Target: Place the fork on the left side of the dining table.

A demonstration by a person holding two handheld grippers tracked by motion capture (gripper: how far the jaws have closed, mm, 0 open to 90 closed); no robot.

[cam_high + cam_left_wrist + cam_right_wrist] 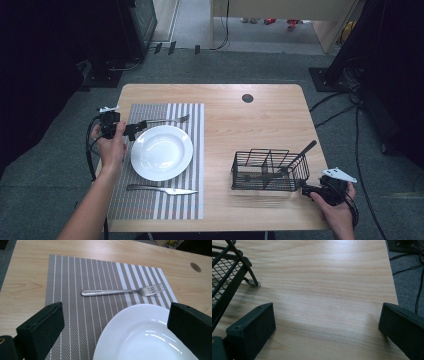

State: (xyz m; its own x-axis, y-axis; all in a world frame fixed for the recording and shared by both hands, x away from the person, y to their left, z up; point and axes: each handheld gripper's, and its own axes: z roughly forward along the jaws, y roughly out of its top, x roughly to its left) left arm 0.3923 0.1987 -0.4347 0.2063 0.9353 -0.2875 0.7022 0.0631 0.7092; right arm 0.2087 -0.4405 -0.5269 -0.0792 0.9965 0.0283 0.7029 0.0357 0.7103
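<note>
A white plate (161,152) sits on a grey striped placemat (120,200). A fork (167,120) lies on the mat beyond the plate, and a knife (162,189) lies on it in front. My left gripper (137,128) hovers open at the plate's far-left rim. In the left gripper view the jaws of my left gripper (116,315) stand wide apart over the plate (145,335) and the placemat (75,277), with the fork (122,291) beyond them. My right gripper (306,189) rests open at the front right corner of a black wire basket (270,170). Nothing is between the jaws of my right gripper (327,315).
A black-handled utensil (304,151) leans out of the basket's right end. The basket (227,272) stands just left of my right jaws. The table's right edge (393,287) is close, with cables on the floor past it. A round hole (247,98) marks the far tabletop.
</note>
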